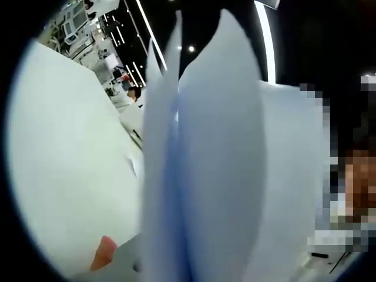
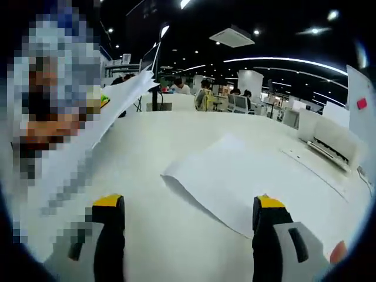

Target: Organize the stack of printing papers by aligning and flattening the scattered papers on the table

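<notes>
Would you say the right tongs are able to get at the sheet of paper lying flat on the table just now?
Probably yes. The right tongs are open and empty, and the sheet lies flat on the table just ahead of them, with nothing in between.

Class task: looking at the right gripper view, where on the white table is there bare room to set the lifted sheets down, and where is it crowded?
Bare table lies between the right gripper jaws, near the flat sheet. More bare surface runs beyond that sheet toward the seated people. It is crowded at left, where the lifted sheets hang, and at right beside the white machine.
</notes>
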The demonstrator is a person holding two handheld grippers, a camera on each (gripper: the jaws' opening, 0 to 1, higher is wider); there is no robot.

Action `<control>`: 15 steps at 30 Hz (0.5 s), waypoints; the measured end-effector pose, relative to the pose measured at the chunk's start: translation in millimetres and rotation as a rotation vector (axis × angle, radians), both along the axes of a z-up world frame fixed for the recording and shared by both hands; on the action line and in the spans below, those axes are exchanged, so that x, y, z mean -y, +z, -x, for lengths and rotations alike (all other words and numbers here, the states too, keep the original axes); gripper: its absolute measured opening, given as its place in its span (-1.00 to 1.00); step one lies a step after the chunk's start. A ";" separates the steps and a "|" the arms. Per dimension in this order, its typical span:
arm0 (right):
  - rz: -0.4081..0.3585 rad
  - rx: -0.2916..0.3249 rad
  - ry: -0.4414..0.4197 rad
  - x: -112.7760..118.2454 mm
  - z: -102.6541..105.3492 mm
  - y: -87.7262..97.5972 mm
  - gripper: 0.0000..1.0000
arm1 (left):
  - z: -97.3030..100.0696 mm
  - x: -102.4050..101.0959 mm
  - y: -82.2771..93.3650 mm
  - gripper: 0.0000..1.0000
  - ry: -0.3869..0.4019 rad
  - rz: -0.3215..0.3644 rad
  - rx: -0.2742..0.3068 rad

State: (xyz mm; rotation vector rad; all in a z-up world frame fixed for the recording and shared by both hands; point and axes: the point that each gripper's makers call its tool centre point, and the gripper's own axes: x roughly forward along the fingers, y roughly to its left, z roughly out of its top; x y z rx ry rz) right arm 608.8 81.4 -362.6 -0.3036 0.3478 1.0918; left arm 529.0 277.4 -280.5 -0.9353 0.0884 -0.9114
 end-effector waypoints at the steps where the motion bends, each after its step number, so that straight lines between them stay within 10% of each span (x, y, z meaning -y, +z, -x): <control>1: -0.005 -0.010 0.002 -0.5 1.0 -0.8 0.68 | -0.3 -0.3 -0.1 -0.87 0.000 -0.001 0.000; 15: -0.039 -0.054 -0.038 -2.1 -12.8 -6.3 0.65 | 1.1 2.4 0.0 -0.87 0.000 -0.001 0.001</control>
